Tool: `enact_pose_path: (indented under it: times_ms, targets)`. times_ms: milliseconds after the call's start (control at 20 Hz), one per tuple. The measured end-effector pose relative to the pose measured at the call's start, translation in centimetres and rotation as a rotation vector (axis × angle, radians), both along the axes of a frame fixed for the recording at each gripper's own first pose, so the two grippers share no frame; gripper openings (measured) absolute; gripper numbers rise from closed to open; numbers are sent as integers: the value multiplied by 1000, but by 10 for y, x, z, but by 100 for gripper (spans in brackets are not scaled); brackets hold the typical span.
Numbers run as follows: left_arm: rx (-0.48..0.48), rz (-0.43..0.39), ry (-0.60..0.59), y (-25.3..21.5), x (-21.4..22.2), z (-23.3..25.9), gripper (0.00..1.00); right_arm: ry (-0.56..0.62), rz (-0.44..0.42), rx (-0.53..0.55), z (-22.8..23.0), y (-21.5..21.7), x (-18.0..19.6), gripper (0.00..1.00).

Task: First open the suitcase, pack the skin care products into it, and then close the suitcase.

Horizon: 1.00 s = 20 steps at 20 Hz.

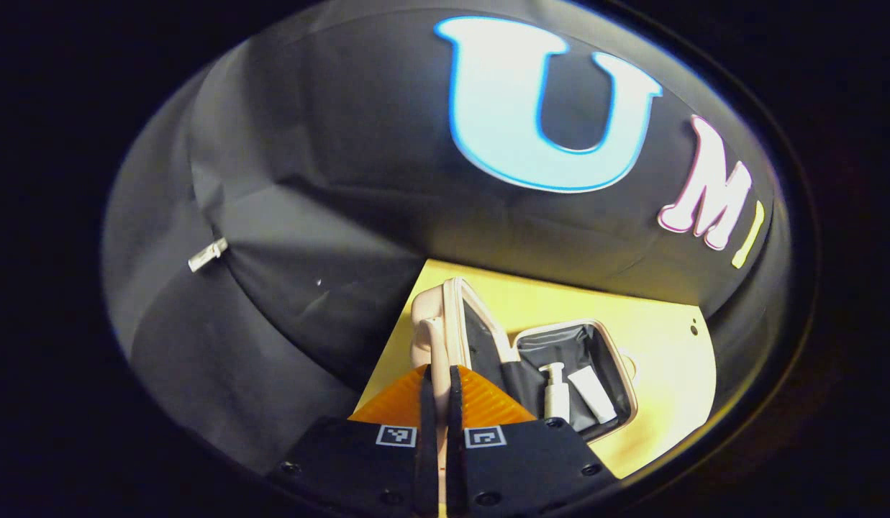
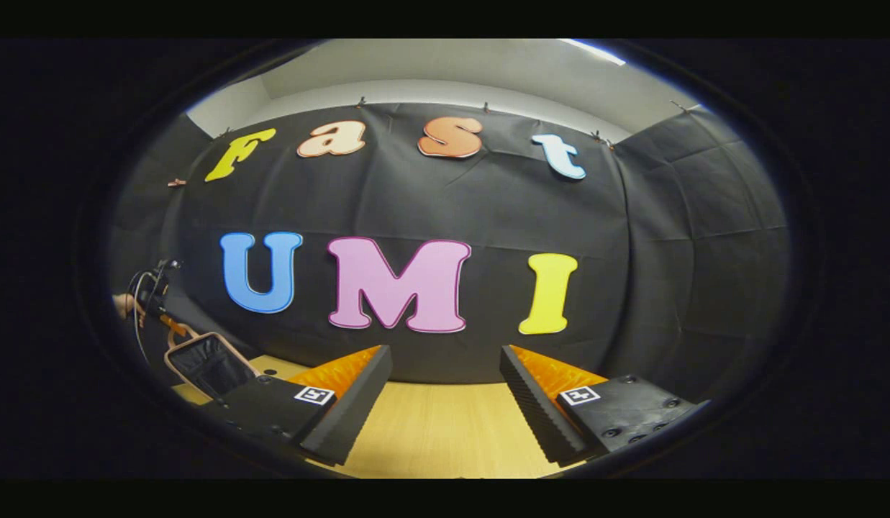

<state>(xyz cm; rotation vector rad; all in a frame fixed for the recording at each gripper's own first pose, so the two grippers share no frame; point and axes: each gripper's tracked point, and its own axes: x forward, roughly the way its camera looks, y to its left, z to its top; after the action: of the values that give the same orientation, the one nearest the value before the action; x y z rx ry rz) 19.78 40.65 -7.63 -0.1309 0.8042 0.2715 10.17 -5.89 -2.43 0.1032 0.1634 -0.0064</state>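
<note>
We see the left gripper [image 1: 438, 381] pinching the suitcase [image 1: 520, 360] lid's handle [image 1: 436, 360], lid half raised. A pump bottle [image 1: 556, 394] and tube [image 1: 592, 394] lie inside. Right gripper [image 2: 445, 392] spread wide over the table [image 2: 437, 432], holding nothing. No legible labels.

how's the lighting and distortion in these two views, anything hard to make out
Left gripper view: warm light on the table, dim at the edges; fisheye bends the open suitcase, yet the pump bottle and tube inside stay readable. Right gripper view: evenly lit, sharp in the middle; the suitcase at the left rim is small, curved and dim.
</note>
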Motion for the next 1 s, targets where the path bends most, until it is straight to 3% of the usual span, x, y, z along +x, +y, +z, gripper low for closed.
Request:
enact_pose_path:
  times_ms: [300, 400, 600, 850, 1000]
  targets:
    - [231, -159, 39, -93, 42, 27, 10, 31, 13, -59, -27, -40, 3, 98]
    - [269, -197, 48, -128, 54, 31, 10, 47, 31, -64, -41, -49, 3, 97]
    - [251, -289, 45, -217, 75, 18, 10, 106, 82, -43, -70, -58, -2, 97]
    - [100, -298, 40, -312, 95, -34, 10, 111, 65, -10, -85, -89, -1, 97]
    - [69, -313, 59, -350, 99, -78, 10, 122, 48, -18, -103, -107, 1, 97]
